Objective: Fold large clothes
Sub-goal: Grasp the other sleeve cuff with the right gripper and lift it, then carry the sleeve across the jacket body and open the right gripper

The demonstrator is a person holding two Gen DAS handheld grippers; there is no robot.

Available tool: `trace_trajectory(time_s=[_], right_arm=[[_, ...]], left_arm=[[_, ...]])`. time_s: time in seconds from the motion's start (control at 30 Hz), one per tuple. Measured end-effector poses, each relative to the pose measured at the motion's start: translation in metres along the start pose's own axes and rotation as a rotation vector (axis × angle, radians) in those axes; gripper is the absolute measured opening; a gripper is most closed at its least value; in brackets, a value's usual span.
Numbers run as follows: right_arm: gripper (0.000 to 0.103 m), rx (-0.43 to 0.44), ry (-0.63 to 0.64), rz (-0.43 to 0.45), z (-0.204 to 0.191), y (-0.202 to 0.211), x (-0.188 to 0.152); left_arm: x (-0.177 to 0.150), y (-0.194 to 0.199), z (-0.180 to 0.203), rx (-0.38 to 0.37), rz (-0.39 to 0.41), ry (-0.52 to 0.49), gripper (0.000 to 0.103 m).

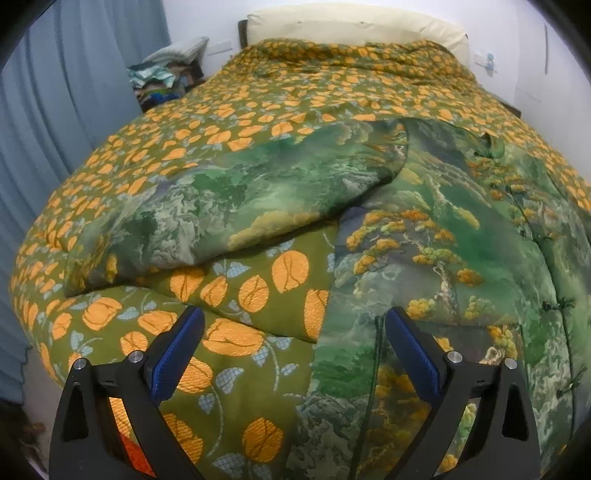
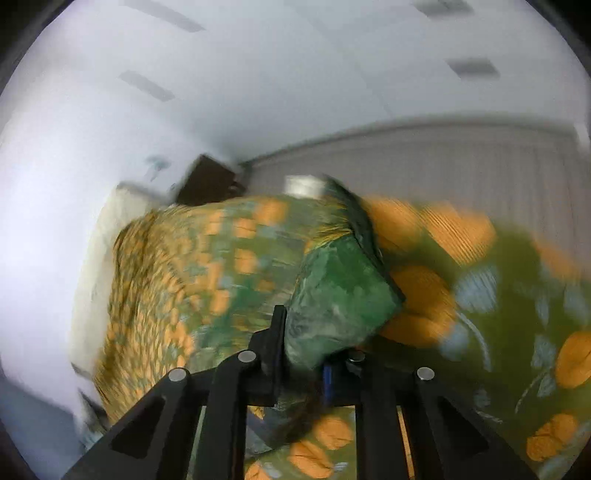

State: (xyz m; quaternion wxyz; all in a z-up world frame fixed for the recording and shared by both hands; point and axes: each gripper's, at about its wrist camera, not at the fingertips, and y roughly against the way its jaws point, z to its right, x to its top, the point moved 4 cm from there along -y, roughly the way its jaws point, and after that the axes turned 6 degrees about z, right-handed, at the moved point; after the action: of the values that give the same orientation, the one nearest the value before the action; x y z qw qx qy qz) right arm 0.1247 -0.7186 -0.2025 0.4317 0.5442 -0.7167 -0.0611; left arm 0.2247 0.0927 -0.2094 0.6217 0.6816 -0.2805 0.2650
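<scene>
A large green garment (image 1: 424, 229) printed with trees and mountains lies spread on the bed, one sleeve folded across to the left (image 1: 229, 199). My left gripper (image 1: 293, 325) is open and empty, hovering just above the garment's lower left edge. In the blurred right wrist view, my right gripper (image 2: 306, 350) is shut on a bunched green part of the garment (image 2: 340, 295) and holds it lifted above the bed.
The bed is covered by an olive quilt with orange fruit shapes (image 1: 258, 122). A cream pillow (image 1: 354, 26) lies at the headboard. A blue curtain (image 1: 74, 92) hangs at left, with a pile of clutter (image 1: 166, 77) beside the bed.
</scene>
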Motion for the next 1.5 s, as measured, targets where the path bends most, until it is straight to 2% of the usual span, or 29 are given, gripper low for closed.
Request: trace_trajectory(time_s=[0.13, 0.27, 0.4, 0.53, 0.6, 0.73, 0.87, 1.03, 1.2, 1.37, 1.47, 1.5], right_arm=[[0.014, 0.161, 0.219, 0.035, -0.112, 0.034, 0.014], [0.014, 0.313, 0.369, 0.021, -0.221, 0.061, -0.006], [0.014, 0.432, 0.491, -0.039, -0.319, 0.069, -0.053], [0.014, 0.491, 0.604, -0.103, -0.385, 0.069, -0.124], [0.014, 0.501, 0.649, -0.139, -0.405, 0.064, -0.161], [0.014, 0.499, 0.743, -0.222, -0.428, 0.045, -0.239], [0.014, 0.468, 0.84, -0.295, -0.425, 0.02, -0.318], [0.014, 0.421, 0.914, -0.378, -0.409, -0.007, -0.388], [0.015, 0.381, 0.945, -0.437, -0.385, -0.024, -0.433], [0.015, 0.368, 0.984, -0.482, -0.363, -0.033, -0.457], [0.022, 0.366, 1.001, -0.529, -0.35, -0.039, -0.468], [0.032, 0.378, 1.005, -0.55, -0.347, -0.04, -0.472]], left_arm=[[0.0, -0.001, -0.002, -0.015, 0.002, 0.017, 0.099], [0.0, 0.002, -0.005, -0.033, 0.014, 0.033, 0.099], [-0.001, 0.004, -0.009, -0.044, 0.024, 0.045, 0.099], [-0.001, 0.003, -0.013, -0.054, 0.026, 0.063, 0.099], [-0.001, 0.002, -0.015, -0.06, 0.025, 0.076, 0.099], [-0.001, 0.001, -0.018, -0.074, 0.021, 0.09, 0.099], [-0.002, -0.001, -0.018, -0.077, 0.017, 0.085, 0.099], [-0.004, -0.002, -0.016, -0.076, 0.014, 0.066, 0.099], [-0.006, -0.004, -0.014, -0.076, 0.006, 0.053, 0.099], [-0.007, -0.008, -0.013, -0.074, -0.01, 0.051, 0.099], [-0.007, -0.009, -0.012, -0.074, -0.014, 0.047, 0.099], [-0.008, -0.009, -0.012, -0.075, -0.014, 0.046, 0.099]])
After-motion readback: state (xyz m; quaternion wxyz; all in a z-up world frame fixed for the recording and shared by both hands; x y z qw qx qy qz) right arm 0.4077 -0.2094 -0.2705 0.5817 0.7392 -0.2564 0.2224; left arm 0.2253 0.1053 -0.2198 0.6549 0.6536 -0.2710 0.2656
